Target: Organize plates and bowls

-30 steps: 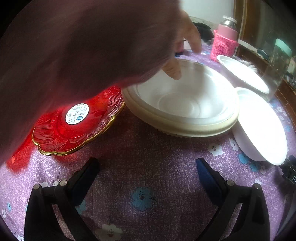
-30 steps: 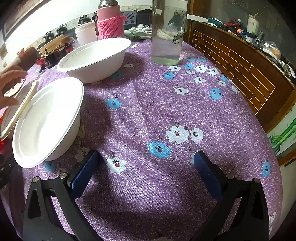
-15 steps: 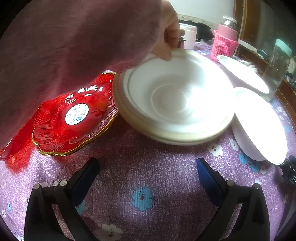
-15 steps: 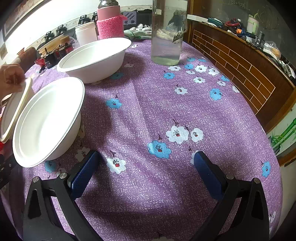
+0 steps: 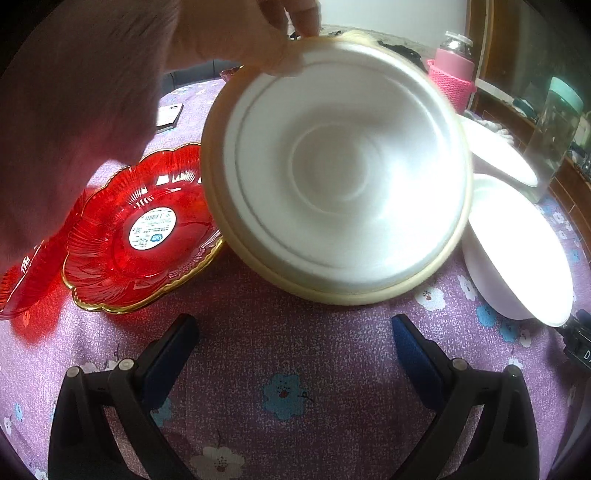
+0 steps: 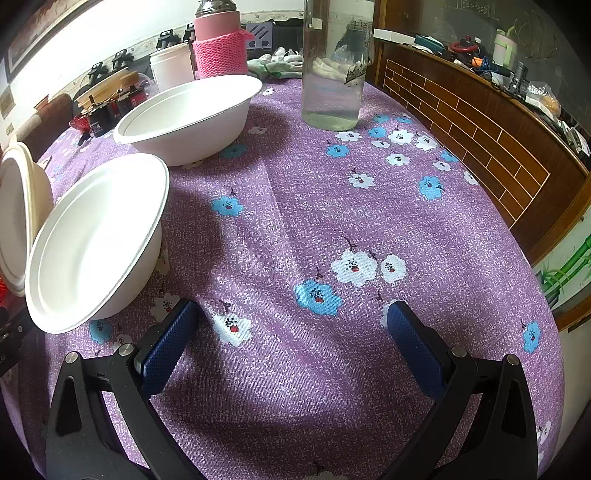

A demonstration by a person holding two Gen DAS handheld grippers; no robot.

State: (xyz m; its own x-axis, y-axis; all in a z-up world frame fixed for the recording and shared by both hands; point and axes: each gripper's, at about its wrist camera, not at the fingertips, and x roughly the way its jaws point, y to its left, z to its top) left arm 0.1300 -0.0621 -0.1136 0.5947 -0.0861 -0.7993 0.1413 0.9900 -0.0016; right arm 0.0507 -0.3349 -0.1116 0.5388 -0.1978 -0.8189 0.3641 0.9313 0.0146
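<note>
Purple flowered tablecloth (image 6: 295, 206) covers the table. On it a bare hand (image 5: 258, 33) tips up a stack of cream and white round plates (image 5: 336, 166) by the far rim, its near rim touching a red glass scalloped dish (image 5: 144, 229). Two white paper bowls (image 6: 96, 240) sit beside it. Left gripper (image 5: 293, 328) and right gripper (image 6: 291, 314) both gape wide, holding nothing.

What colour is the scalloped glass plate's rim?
Gold, edging the translucent red plate; it shows best in the left wrist view.
</note>
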